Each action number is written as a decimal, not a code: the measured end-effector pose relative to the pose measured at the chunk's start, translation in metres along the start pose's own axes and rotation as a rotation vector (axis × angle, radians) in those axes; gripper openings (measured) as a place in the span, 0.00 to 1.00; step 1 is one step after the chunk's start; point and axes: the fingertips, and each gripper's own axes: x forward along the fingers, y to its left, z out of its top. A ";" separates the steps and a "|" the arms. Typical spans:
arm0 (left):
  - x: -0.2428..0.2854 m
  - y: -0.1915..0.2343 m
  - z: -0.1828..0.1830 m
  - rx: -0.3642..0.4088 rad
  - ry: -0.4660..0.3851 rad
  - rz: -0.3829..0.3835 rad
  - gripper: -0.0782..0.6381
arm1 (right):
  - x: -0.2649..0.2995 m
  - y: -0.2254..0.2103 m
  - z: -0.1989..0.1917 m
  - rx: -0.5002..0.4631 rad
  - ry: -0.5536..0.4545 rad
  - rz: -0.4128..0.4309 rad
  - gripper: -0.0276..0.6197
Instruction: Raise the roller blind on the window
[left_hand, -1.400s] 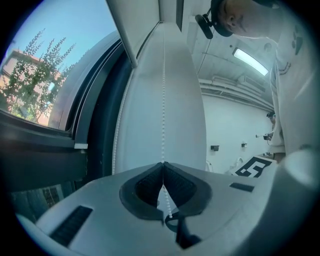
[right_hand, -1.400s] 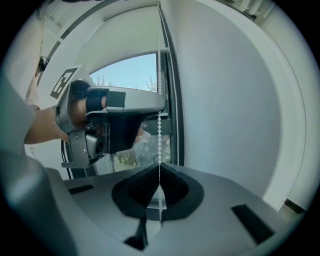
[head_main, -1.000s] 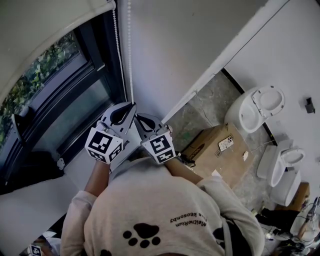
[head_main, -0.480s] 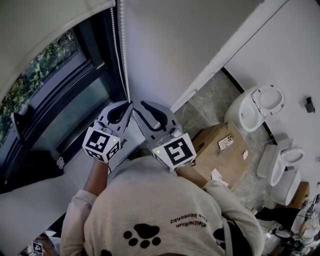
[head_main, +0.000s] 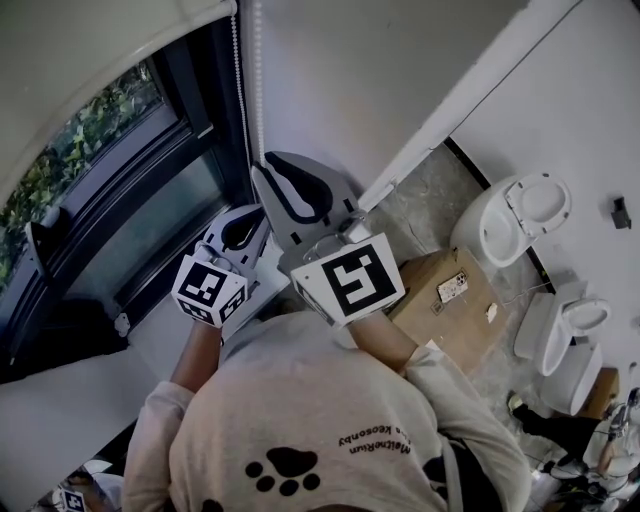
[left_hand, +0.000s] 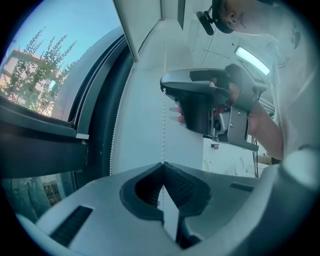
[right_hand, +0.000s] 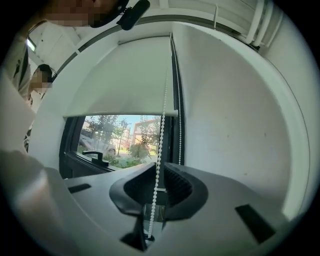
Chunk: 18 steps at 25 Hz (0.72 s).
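Observation:
The white roller blind (right_hand: 120, 75) covers the upper part of the window, its bottom bar (right_hand: 120, 114) above the glass. Its bead chain (head_main: 258, 90) hangs in two strands beside the dark frame. My left gripper (head_main: 250, 215) is shut on the bead chain (left_hand: 163, 125) low down, near the sill. My right gripper (head_main: 260, 168) sits higher on the same strand, just above the left one, with its jaws closed around the bead chain (right_hand: 161, 135). In the left gripper view the right gripper (left_hand: 210, 100) shows overhead, a hand on it.
The window handle (right_hand: 92, 156) sticks out at the lower left of the glass. A white wall (head_main: 340, 80) runs right of the chain. On the floor below stand a cardboard box (head_main: 440, 290) and two toilets (head_main: 520, 215), (head_main: 565, 335).
The right gripper left its place beside the left one, opened, rose along the chain and closed higher up. The left gripper stayed put, still shut on the chain.

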 end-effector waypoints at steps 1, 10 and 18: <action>0.000 0.000 0.000 0.000 0.000 -0.001 0.12 | 0.001 -0.001 0.001 -0.003 0.003 -0.002 0.12; 0.002 -0.002 0.000 -0.007 -0.009 -0.001 0.12 | 0.004 -0.003 -0.001 0.036 -0.001 0.015 0.06; 0.002 0.001 -0.021 -0.011 0.034 0.008 0.12 | 0.003 0.000 -0.021 0.053 0.039 0.020 0.06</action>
